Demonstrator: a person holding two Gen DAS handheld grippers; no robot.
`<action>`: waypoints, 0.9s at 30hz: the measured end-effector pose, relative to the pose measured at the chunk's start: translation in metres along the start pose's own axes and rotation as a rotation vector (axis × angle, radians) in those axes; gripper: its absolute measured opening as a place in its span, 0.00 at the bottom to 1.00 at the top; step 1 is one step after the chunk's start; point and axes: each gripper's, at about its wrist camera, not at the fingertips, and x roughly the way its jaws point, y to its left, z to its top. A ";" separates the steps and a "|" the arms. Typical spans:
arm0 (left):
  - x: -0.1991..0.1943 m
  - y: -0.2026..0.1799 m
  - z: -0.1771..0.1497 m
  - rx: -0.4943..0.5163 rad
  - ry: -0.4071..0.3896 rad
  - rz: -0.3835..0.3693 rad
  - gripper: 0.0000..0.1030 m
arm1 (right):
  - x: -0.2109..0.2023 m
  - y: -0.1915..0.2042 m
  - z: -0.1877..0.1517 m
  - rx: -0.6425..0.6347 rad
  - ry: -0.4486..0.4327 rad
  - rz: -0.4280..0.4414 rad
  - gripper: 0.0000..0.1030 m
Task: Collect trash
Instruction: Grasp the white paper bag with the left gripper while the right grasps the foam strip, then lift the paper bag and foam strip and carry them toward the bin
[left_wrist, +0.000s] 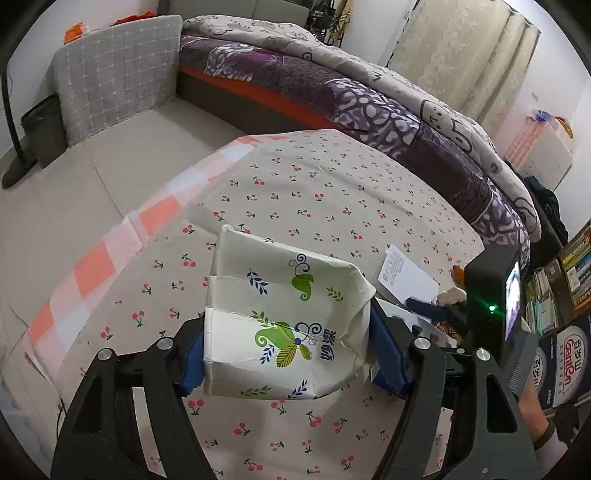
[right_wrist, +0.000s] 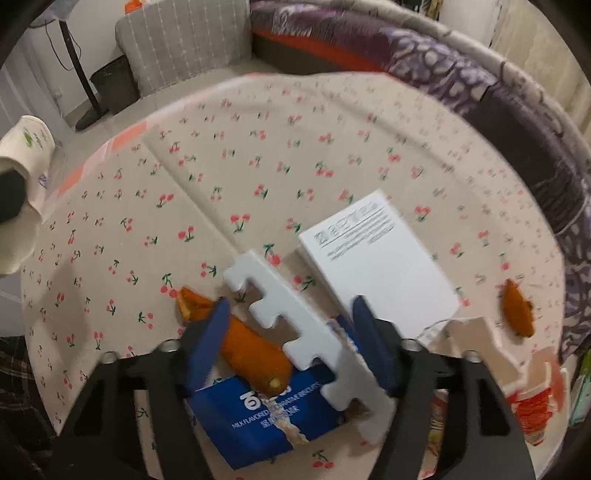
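With the left gripper (left_wrist: 286, 354) clamped on the paper bag (left_wrist: 284, 317), the right gripper (right_wrist: 288, 339) straddles, perhaps already pinching, the white foam strip (right_wrist: 295, 325) lying over the orange peel (right_wrist: 255, 350); beyond it, the white box (right_wrist: 376, 266) could get knocked.

A beige tablecloth (left_wrist: 332, 192) is showing small red cherries with green stems and a pink-and-orange checked edge. A cream paper bag (left_wrist: 284, 321) is displaying green and navy leaf prints. Blue gripper pads (right_wrist: 207, 339) are framing a white notched foam piece (right_wrist: 306, 325), orange peel (right_wrist: 255, 350), a blue packet (right_wrist: 258, 421) and a white box (right_wrist: 376, 266).
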 end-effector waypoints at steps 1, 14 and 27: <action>0.001 0.001 0.000 -0.004 0.001 -0.001 0.68 | 0.002 -0.002 0.000 0.015 0.012 0.006 0.49; -0.008 0.004 0.004 -0.023 -0.070 0.052 0.68 | -0.054 -0.003 0.012 0.144 -0.207 0.046 0.34; -0.032 -0.027 0.009 0.011 -0.203 0.069 0.69 | -0.125 -0.021 -0.002 0.298 -0.427 0.083 0.35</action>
